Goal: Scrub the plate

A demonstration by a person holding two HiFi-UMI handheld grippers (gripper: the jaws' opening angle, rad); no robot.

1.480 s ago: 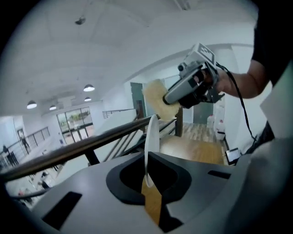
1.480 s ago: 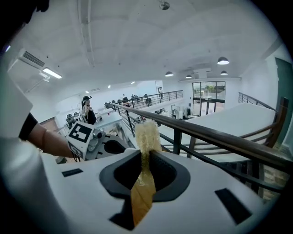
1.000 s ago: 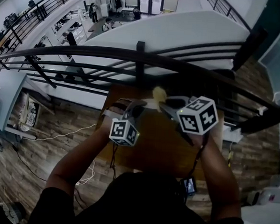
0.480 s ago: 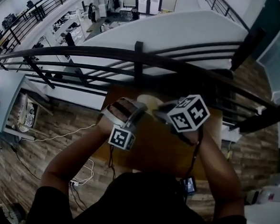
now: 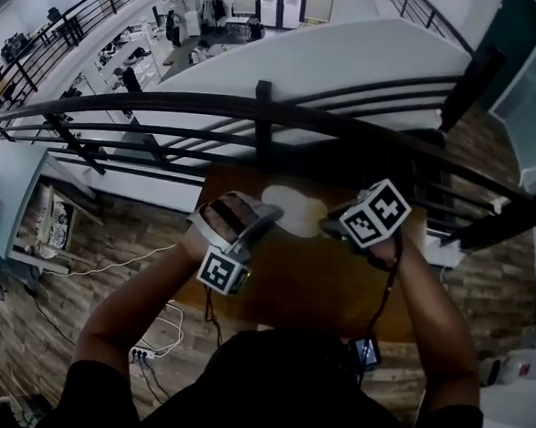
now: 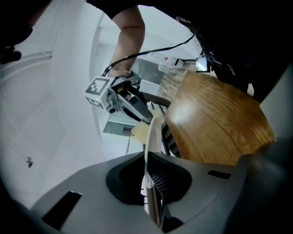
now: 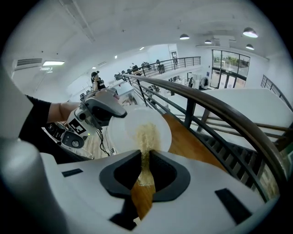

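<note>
White and smooth, the plate hangs above the far part of the wooden surface, close to the railing. Its rim is clenched between the jaws of the left gripper, whose own camera shows it edge-on as a thin curved line. The right gripper has its jaws clamped on a pale yellow sponge, whose free end reaches onto the plate's face and seems to touch it near the middle. The step in hand looks like the scrubbing itself, at or very near first contact. To do it well, the left gripper should probably hold the plate steady and tilted toward the sponge, because a pinch on one bit of rim resists little when pushed far from it. Light, short strokes are likely best, working the centre first and then round the edge, drawn toward the held side rather than away from it. Pressing hard could twist the plate out of the jaws. The plate is round, shallow and glossy, likely hard and slippery. The sponge is thin, coarse-looking and soft enough to bend. The surface is warm brown wood with visible grain and a sheen. The railing is dark, with a rounded top bar.
</note>
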